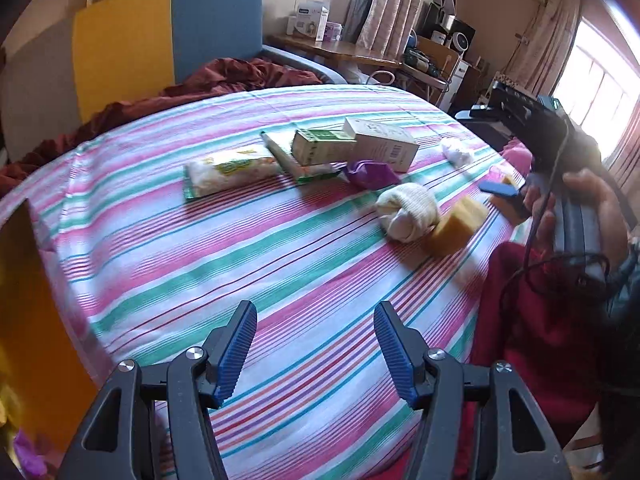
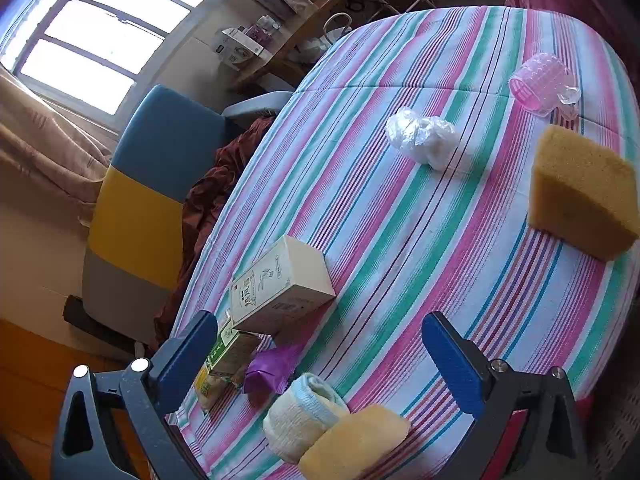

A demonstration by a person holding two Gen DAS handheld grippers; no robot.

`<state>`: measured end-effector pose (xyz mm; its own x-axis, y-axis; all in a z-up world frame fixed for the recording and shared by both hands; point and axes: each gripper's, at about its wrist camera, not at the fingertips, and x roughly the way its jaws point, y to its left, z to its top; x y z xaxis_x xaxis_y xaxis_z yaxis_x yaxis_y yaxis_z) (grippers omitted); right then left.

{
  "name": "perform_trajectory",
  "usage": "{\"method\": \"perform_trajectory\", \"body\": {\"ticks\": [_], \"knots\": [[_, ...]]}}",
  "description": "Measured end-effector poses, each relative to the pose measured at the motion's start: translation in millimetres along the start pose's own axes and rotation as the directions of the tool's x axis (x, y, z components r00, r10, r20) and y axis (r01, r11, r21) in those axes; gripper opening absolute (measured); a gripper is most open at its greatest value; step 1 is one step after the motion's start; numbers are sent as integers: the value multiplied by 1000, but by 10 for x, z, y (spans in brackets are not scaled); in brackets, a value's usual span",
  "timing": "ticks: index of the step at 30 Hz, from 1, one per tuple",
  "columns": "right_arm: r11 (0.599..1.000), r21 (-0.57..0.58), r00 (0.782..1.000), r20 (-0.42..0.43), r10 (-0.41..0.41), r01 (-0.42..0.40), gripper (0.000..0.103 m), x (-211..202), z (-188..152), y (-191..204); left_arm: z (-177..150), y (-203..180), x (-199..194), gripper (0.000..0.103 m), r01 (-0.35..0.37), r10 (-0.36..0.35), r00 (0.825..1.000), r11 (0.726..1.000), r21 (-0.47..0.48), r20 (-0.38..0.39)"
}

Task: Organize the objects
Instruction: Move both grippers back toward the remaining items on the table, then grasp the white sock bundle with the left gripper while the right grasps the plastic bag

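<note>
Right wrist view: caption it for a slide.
Open right gripper above rolled towel and sponge on striped bedsheet.

This is a bedroom in a home. A bed [image 1: 280,248] with a striped sheet fills the middle, a rumpled maroon blanket [image 1: 224,80] at its head against a blue and yellow headboard [image 1: 168,40]. Curtains [image 1: 392,4] hang beside barred windows [image 2: 100,36], and a wooden desk [image 1: 340,50] carries boxes and small household things.

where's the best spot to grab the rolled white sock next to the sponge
Probably across the middle of the rolled sock, coming from above. It lies on its side on the bedsheet, touching a yellow sponge, so close the fingers along its free sides, clear of the sponge.
</note>
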<state>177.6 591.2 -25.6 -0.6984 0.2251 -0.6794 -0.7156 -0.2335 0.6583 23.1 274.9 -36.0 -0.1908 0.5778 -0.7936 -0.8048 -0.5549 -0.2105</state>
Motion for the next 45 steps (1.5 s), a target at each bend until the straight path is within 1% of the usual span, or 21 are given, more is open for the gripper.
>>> {"method": "perform_trajectory", "body": {"ticks": [2,9,13,15,18,20,23,25,27,29,31,35,38,41,43,45], "knots": [[1000,11,1000,3,10,-10,103,-9,8,-18,87,-39,90,62,36,-36,999,999,-20,-5],[995,82,998,33,51,-54,103,-79,55,-129,393,-308,384,62,93,-93,996,995,26,-1],[992,101,997,7,77,-78,103,-30,62,-139,569,-433,590,63,113,-113,994,993,35,-14],[991,100,996,-2,86,-85,103,-10,62,-130,667,-472,704,64,127,-127,992,992,24,-22],[990,106,995,-2,98,-97,103,-14,62,-137,790,-536,855,69,152,-152,988,988,1,-32],[986,127,994,14,107,-108,103,-43,73,-182,864,-583,981,72,169,-169,984,986,-15,-49],[980,165,993,43,110,-115,103,-85,100,-264,913,-656,1171,73,186,-187,979,982,-26,-84],[977,181,993,33,109,-113,103,-62,106,-293,923,-686,1318,72,179,-183,977,983,-39,-112],[976,186,994,9,111,-111,103,-13,99,-293,901,-678,1454,71,192,-200,969,979,-66,-144],[980,173,995,-2,99,-98,103,13,94,-268,873,-663,1424,66,194,-200,974,979,-64,-107],[983,162,996,-3,88,-87,103,23,90,-249,833,-616,1374,63,212,-219,971,974,-79,-93],[987,149,998,-21,64,-60,103,52,82,-237,656,-444,1171,63,176,-180,982,982,-75,-58],[992,122,998,-38,40,-35,103,83,70,-195,448,-215,940,63,136,-139,990,987,-85,-23],[997,77,998,-65,22,-17,103,120,44,-115,284,-52,773,63,131,-131,991,989,-72,0],[999,32,997,-79,-6,8,103,140,31,-47,191,25,683,63,106,-106,994,993,-60,16],[1000,-9,996,-83,-27,27,103,137,37,13,96,100,597,63,97,-95,995,993,-67,26]]}}
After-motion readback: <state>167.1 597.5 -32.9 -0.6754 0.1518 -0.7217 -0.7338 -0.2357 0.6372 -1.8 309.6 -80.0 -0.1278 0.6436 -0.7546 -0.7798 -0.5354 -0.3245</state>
